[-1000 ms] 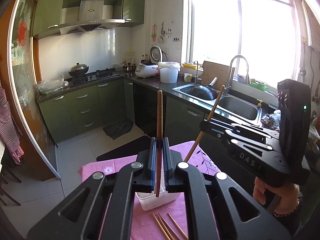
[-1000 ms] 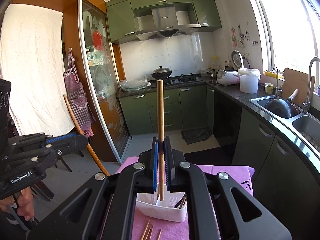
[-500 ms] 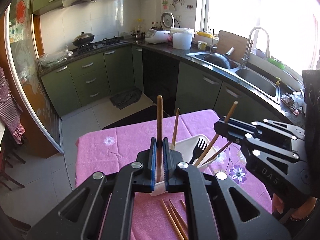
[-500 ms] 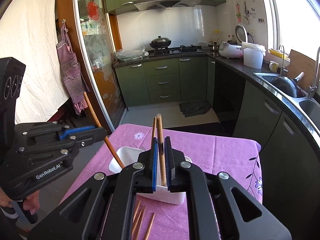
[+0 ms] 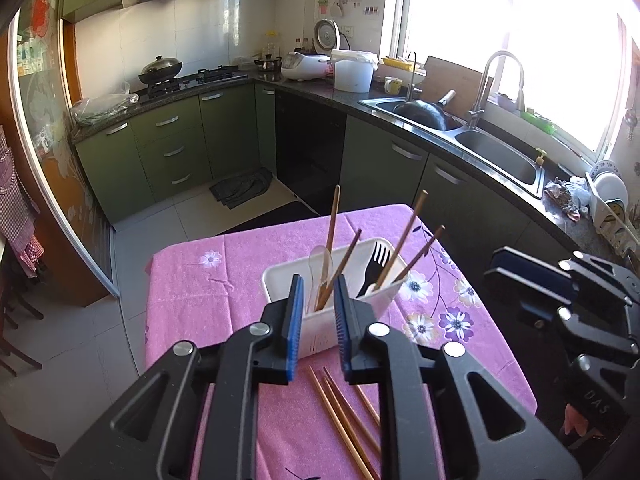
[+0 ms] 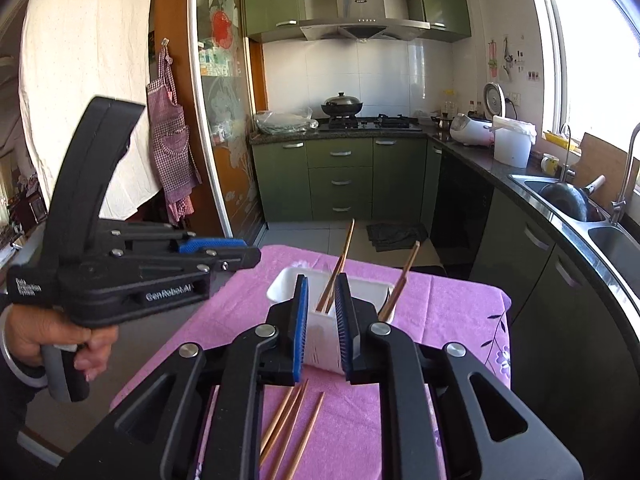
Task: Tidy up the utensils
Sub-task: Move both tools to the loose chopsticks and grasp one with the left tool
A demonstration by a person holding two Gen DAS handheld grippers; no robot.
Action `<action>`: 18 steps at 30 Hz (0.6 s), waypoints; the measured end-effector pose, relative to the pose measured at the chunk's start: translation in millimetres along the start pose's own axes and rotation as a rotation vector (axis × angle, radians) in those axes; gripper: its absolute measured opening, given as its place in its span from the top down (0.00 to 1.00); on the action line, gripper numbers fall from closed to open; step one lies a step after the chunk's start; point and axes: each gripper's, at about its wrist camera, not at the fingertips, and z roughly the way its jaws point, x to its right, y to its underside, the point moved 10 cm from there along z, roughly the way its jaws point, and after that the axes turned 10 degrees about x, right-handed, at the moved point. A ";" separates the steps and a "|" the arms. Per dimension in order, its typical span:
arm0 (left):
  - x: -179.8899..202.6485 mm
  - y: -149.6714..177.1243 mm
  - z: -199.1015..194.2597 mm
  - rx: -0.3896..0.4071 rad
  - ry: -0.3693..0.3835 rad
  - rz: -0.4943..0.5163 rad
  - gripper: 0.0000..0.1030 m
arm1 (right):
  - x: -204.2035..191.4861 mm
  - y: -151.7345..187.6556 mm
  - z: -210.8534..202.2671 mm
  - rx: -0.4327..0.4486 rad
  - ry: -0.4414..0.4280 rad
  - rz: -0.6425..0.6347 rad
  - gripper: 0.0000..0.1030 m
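Pink tablecloth (image 5: 192, 288), chopsticks (image 5: 332, 232) in caddy (image 5: 280, 280)

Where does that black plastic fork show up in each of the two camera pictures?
Left wrist view: the black fork stands in the white basket's right compartment, tines up.
Right wrist view: hidden, only a dark sliver behind a chopstick.
Shared landmark: the loose chopsticks on the pink cloth.

Both wrist views look down close over the bench (image 5: 192, 280), sharing the white basket (image 5: 316, 332) (image 6: 320, 340); kitchen behind.
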 end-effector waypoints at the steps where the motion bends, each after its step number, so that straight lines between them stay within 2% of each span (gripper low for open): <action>1: 1.2 8.0 -3.1 -0.016 0.010 -0.008 0.84 | -0.7 13.2 -0.6 -0.025 0.000 -0.001 0.85; 3: 4.4 29.1 -5.6 -0.058 0.034 -0.034 0.84 | 1.1 44.4 2.5 -0.084 0.006 0.002 0.80; 6: 10.2 65.1 -5.6 -0.102 0.058 -0.060 0.83 | 11.8 95.4 14.5 -0.180 0.022 0.026 0.80; 9: 15.9 103.7 2.2 -0.142 0.047 -0.064 0.83 | 23.6 142.0 27.1 -0.269 0.036 0.068 0.80; 11: 15.0 128.9 13.3 -0.196 0.035 -0.088 0.78 | 32.5 165.4 35.1 -0.313 0.049 0.086 0.80; 13: 12.5 149.4 27.5 -0.249 0.022 -0.126 0.77 | 40.2 184.2 41.0 -0.348 0.057 0.104 0.80; 18: 8.8 190.0 59.9 -0.371 0.000 -0.178 0.77 | 53.7 206.9 47.8 -0.391 0.074 0.123 0.80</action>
